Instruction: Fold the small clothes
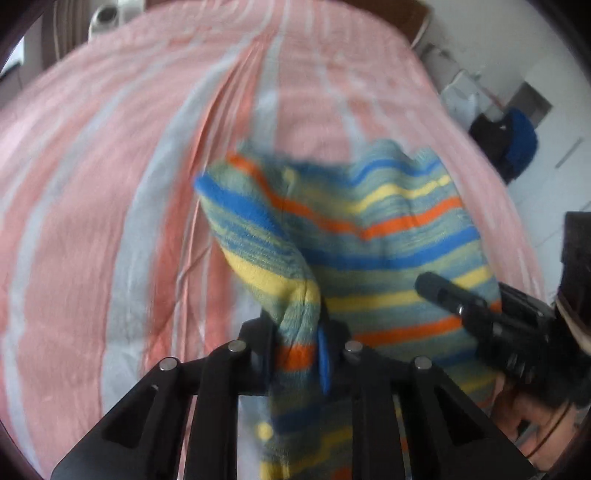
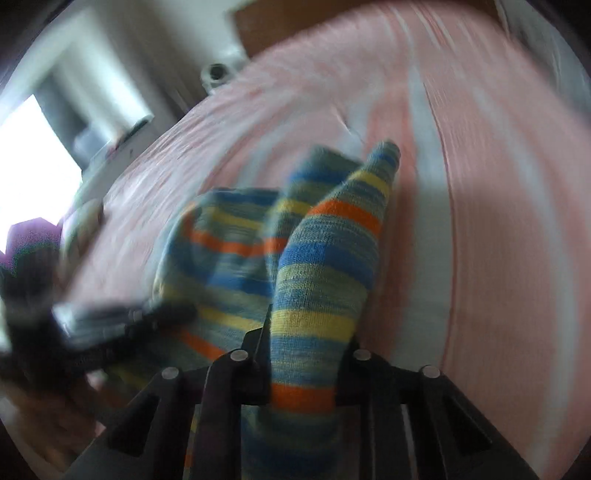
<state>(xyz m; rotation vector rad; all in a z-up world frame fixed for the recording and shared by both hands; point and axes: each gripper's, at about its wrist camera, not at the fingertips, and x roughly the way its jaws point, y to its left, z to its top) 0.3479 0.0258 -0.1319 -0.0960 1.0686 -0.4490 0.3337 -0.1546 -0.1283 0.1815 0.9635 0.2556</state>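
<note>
A small knitted garment with blue, yellow, orange and green stripes (image 1: 388,236) hangs above a pink and white striped bedsheet (image 1: 110,184). My left gripper (image 1: 299,332) is shut on one bunched edge of it. My right gripper (image 2: 306,343) is shut on another edge of the striped garment (image 2: 321,280), which stands up between its jaws. The right gripper also shows in the left wrist view (image 1: 480,314) at the right, against the cloth. The left gripper shows blurred in the right wrist view (image 2: 110,321) at the left. Both views are motion-blurred.
The bedsheet (image 2: 498,221) fills most of both views. A white fan-like device (image 1: 107,14) stands past the bed's far edge. Dark and blue clothes (image 1: 513,144) hang at the right by a white wall. A bright window (image 2: 33,155) is at the left.
</note>
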